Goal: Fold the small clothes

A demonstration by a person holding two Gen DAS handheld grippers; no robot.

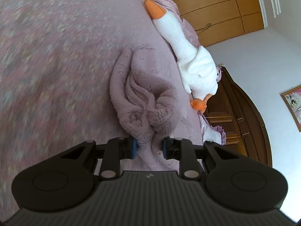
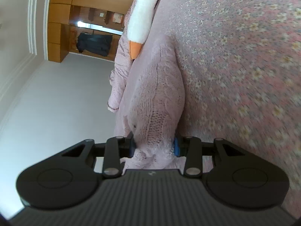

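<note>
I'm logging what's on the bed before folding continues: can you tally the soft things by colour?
Pink knitted sweater: 1, held by both the left gripper and the right gripper
White plush goose with orange beak and feet: 1
Pink floral bedspread: 1
Total: 3

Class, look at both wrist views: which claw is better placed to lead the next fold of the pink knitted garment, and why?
Probably the right claw: it grips a smooth, stretched panel of the pink knitted garment. The left claw holds a twisted, bunched part that needs straightening first.
</note>
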